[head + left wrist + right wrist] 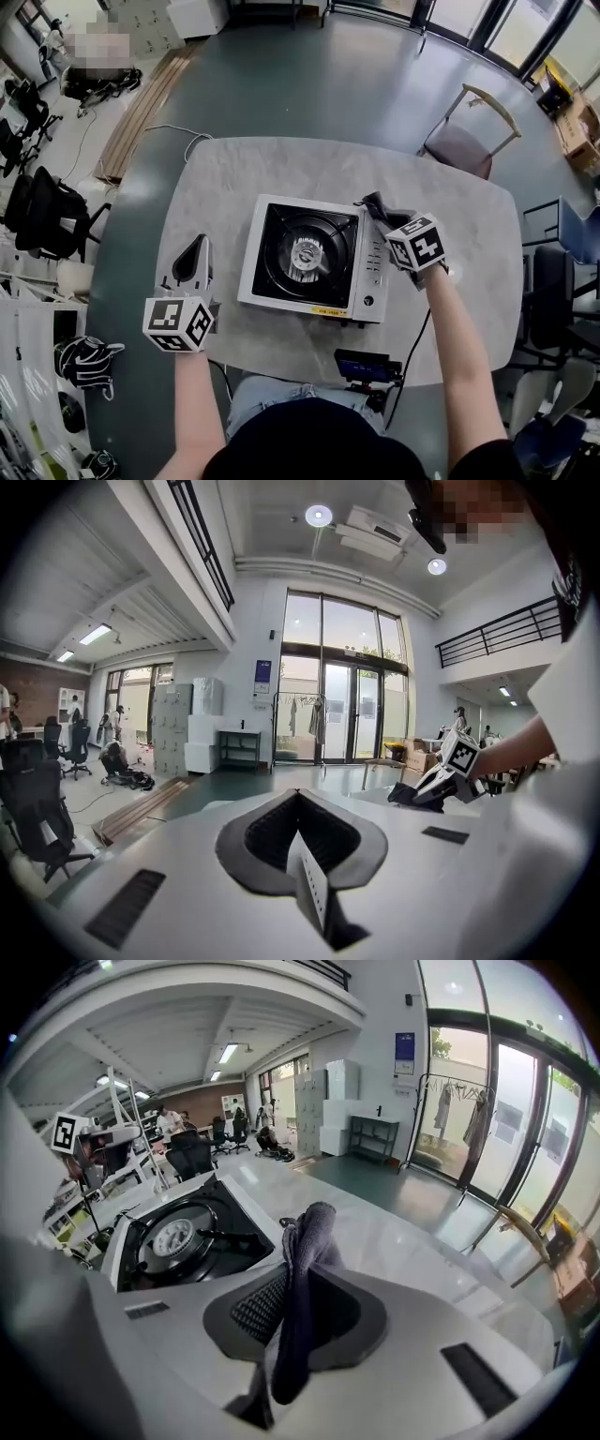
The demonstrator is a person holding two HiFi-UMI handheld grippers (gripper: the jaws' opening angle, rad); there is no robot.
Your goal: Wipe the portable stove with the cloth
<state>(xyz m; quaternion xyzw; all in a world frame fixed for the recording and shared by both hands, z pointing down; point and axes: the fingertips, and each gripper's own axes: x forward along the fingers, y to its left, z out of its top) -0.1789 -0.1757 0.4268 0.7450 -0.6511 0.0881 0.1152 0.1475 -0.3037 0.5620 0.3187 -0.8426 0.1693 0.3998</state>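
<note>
The portable stove (314,256) sits at the middle of the worktop (281,159), with a small device (366,366) in front of it at the worktop's near edge and a chair (459,145) on the floor beyond the far right side. The left gripper (198,242) is over the worktop just left of the stove, apart from it. The right gripper (382,214) is at the stove's far right corner, with the cloth (300,1279) between its jaws.

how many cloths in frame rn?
1. The cloth is clamped in the right gripper, at the stove's far right corner. None seen elsewhere, though one could be hidden.
</note>
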